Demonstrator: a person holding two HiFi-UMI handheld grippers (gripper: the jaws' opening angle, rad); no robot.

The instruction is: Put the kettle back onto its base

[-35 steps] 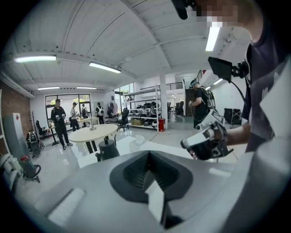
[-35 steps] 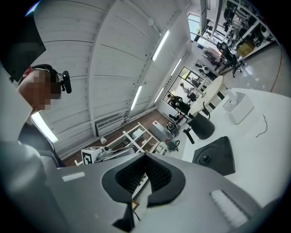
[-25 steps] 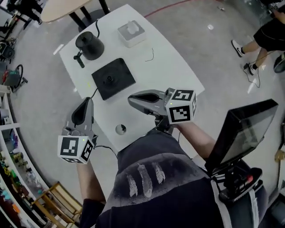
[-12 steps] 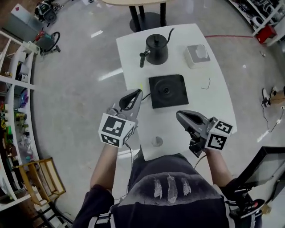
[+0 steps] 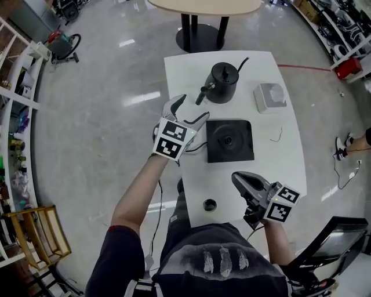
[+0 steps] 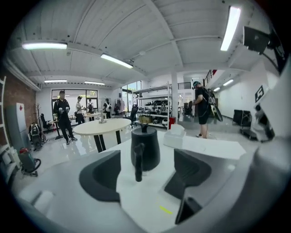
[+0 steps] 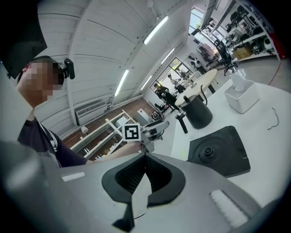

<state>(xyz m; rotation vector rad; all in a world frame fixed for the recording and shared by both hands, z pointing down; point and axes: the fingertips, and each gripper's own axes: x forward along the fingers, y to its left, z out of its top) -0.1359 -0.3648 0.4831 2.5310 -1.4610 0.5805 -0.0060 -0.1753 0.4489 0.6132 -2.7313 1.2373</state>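
The black kettle (image 5: 223, 83) stands upright at the table's far side, its handle (image 5: 201, 95) turned toward my left gripper (image 5: 191, 108). The square black base (image 5: 230, 140) lies bare in the table's middle, just in front of the kettle. My left gripper's jaws are opening. In the left gripper view (image 6: 145, 175) the kettle (image 6: 145, 146) stands a short way ahead, its handle lined up with the gap and touched by neither finger. My right gripper (image 5: 237, 178) hovers near the front right of the table, shut and empty. In the right gripper view (image 7: 146, 157) its pads meet.
A white tissue box (image 5: 270, 97) sits right of the kettle, a thin loose wire (image 5: 278, 135) right of the base. A small dark round object (image 5: 209, 205) lies near the table's (image 5: 179, 75) front edge. A round table (image 5: 203, 6) stands beyond; people stand in the background.
My left gripper has travelled forward along the table's left side toward the kettle's handle, and its jaws have gone from shut to open. The right gripper stays shut near the front edge.
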